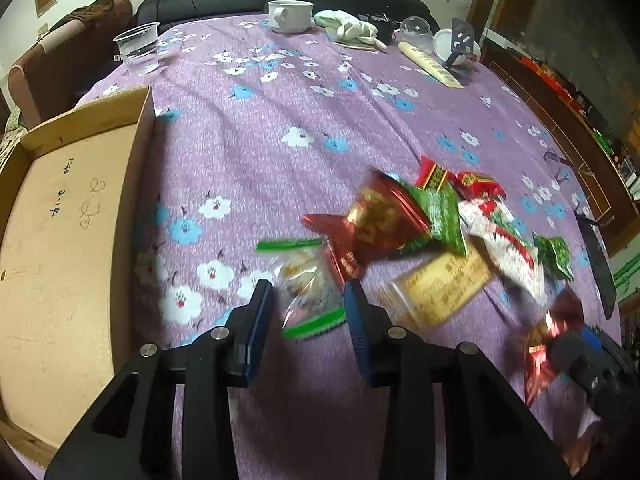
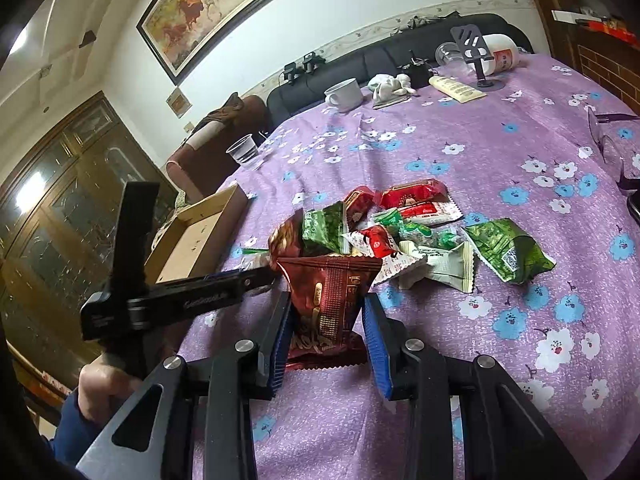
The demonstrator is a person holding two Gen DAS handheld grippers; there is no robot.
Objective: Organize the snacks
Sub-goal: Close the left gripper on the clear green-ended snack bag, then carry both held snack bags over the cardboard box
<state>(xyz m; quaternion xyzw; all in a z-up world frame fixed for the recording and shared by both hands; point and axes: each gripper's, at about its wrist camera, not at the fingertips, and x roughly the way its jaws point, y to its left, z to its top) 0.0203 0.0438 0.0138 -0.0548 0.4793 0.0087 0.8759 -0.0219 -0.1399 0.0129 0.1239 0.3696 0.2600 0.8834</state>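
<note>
Left wrist: left gripper part-open, empty, straddling clear green-edged packet without pinching; cardboard box alongside, likely destination.
Right wrist: right gripper clamps dark red packet by snack pile.

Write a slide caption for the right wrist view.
Right gripper holds a dark red foil snack packet before mixed wrapped snacks.

This is a home living room. A black leather sofa stands behind the table with its purple flowered cloth. A large framed painting hangs at upper left, and a glass-door wooden cabinet fills the left edge.
</note>
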